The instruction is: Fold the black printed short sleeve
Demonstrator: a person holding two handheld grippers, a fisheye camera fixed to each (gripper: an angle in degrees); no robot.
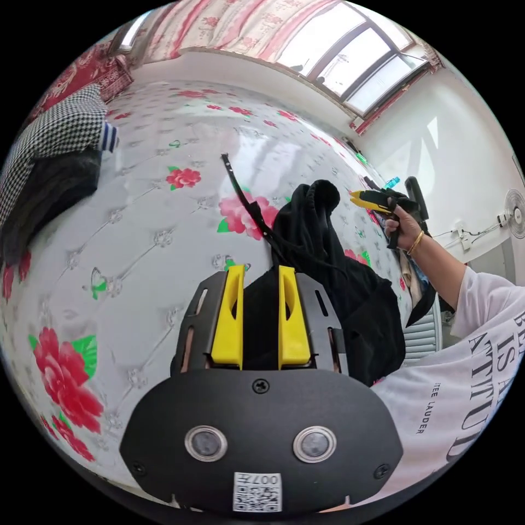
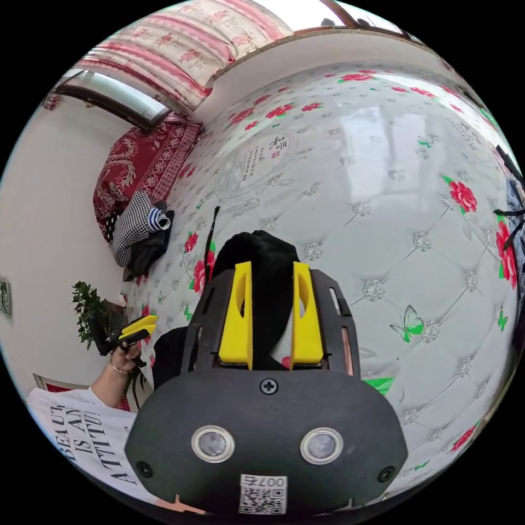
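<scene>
The left gripper point(image 1: 261, 273) was raised above the glossy white quilted mattress cover printed with red roses point(image 1: 142, 219), its yellow plastic jaws standing a little apart with the black cloth of the short sleeve garment point(image 1: 350, 295) bunched between them. Whether both jaws pressed on that cloth, I could not tell. The black garment hung in soft, matte folds, rumpled and dark, draping down toward the person's white printed T-shirt point(image 1: 465, 383). A thin black strap point(image 1: 246, 197) trailed from it across the shiny surface.

Over in the right gripper view, the right gripper point(image 2: 272, 273) was held out level, yellow jaws likewise parted around a rounded hump of the same black garment point(image 2: 262, 246), and again the grip itself was hidden. In the left gripper view the person's right hand point(image 1: 402, 221) was lifted at the far edge of the cloth, wrist bent, a gold bangle on it, wrapped round the black handle.

A checked black-and-white fabric pile point(image 1: 54, 136) lay folded near the mattress edge, well apart from the garment
</scene>
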